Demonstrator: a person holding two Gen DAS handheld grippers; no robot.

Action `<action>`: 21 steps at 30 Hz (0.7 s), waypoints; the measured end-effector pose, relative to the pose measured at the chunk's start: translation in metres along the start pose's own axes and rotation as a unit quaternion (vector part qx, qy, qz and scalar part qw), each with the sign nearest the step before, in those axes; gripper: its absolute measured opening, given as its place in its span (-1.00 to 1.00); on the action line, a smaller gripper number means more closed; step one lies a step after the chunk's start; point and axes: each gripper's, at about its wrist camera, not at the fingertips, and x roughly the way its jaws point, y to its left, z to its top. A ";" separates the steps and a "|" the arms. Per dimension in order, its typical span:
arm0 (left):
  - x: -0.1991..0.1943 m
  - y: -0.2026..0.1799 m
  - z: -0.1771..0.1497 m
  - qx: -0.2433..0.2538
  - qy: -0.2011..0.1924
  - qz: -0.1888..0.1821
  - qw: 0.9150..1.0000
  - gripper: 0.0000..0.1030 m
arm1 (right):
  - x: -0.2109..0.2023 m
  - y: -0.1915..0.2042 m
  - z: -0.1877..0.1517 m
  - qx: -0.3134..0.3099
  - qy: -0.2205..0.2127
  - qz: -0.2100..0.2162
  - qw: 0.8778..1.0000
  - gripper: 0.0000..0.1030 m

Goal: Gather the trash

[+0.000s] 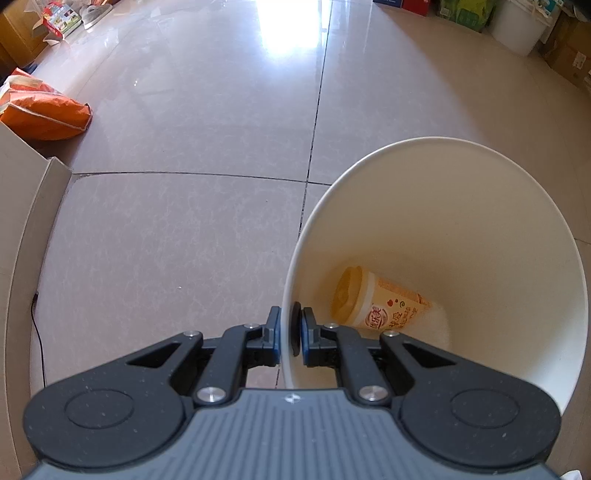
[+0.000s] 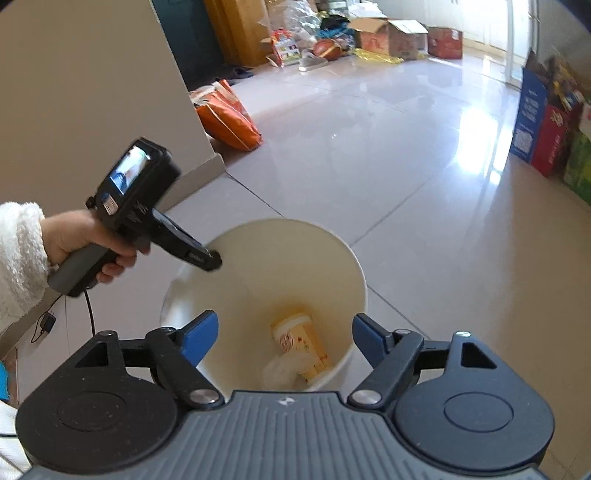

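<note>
The right gripper (image 2: 284, 338) hung over the bucket (image 2: 354, 266), its jaws spread wide with nothing between them, blue pads standing either side of the opening. Straight below, down at the bottom, lay the cup (image 2: 301, 345), a yellow-orange drink cup on its side, with something white and crumpled (image 2: 279, 371) just beside it. That was the trash, already inside.

On the near-left rim, the left gripper (image 1: 290, 330) was clamped tight on the bucket wall (image 1: 461, 229), one pad outside and one inside, pinching the thin white plastic. From its own camera the cup (image 1: 376, 302) showed lid-end toward the lens, resting against the bucket floor. The right wrist view caught that same left gripper (image 2: 212, 260) biting the rim, held by a hand (image 2: 79, 240) in a fluffy white sleeve (image 2: 20, 258), a cable trailing from the handle.

Beyond the bucket the glossy tiled floor (image 1: 192, 122) stretched away, glare bright on it. An orange bag (image 2: 229, 120) sat by the corner of a beige wall (image 2: 92, 74). Farther off, cardboard boxes (image 2: 391, 35) and bags cluttered the far end, and coloured cartons (image 2: 546, 129) lined the right side.
</note>
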 end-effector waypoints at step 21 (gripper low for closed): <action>0.000 -0.001 -0.009 0.002 -0.020 0.004 1.000 -0.82 | 0.104 -0.031 -0.180 0.116 0.095 -0.110 0.983 1.00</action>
